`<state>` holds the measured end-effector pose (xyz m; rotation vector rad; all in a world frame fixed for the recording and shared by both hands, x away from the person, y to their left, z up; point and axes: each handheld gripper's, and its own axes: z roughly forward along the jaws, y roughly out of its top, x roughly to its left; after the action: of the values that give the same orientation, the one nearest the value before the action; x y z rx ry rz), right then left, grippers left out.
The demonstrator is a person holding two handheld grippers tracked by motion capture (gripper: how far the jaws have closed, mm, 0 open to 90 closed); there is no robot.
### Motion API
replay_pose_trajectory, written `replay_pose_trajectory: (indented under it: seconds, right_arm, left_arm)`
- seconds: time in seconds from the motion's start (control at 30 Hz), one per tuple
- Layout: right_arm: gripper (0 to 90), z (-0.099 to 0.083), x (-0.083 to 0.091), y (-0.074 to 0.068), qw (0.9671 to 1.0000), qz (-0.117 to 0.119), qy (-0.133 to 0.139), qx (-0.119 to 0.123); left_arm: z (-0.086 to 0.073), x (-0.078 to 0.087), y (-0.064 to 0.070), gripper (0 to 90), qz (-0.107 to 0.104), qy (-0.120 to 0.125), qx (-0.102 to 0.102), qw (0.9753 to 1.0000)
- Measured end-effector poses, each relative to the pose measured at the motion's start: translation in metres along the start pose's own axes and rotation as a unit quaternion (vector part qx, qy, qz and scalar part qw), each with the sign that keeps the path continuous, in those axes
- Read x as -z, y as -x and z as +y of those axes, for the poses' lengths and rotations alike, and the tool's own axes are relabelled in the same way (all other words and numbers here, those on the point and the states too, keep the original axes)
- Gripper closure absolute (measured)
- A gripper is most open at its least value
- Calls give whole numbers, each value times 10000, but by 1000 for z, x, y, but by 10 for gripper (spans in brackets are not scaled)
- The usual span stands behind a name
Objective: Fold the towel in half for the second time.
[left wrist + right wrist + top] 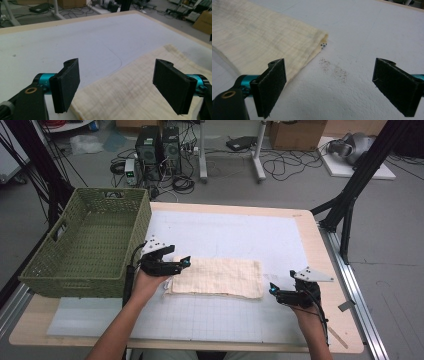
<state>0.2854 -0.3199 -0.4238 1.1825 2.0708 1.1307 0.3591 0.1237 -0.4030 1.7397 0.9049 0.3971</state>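
Your left gripper [176, 263] holds its jaws wide over the left end of the folded cream woven cloth [220, 277]; your right gripper [276, 291] gapes equally wide just off the cloth's right end, gripping nothing. The cloth lies flat on the white gridded mat [240, 232]. A green wicker basket [120, 245] stands left of the cloth.

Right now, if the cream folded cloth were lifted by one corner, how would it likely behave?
The folded cloth looks thin and woven and lies flat in layers, so it would probably droop and unfold. It seems light. Pushed across the white mat, it would likely bunch rather than slide whole. Both the left gripper and the right gripper are open.
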Motion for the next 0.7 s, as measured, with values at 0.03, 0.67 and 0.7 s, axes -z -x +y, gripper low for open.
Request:
replay_pose_trajectory:
  seconds: [0.03,0.67,0.7]
  right_arm:
    - [111,0,0,0,10000,4,-4,-7]
    - [111,-1,-3,1,10000,42,-34,-61]
    - [111,-1,-4,1,10000,39,-29,-45]
  left_arm:
    - [2,-1,-1,224,8,-27,-24,10000]
    - [-3,-40,-29,285,651,-988,71,9930]
    - [-6,-43,-30,288,688,-1120,22,9913]
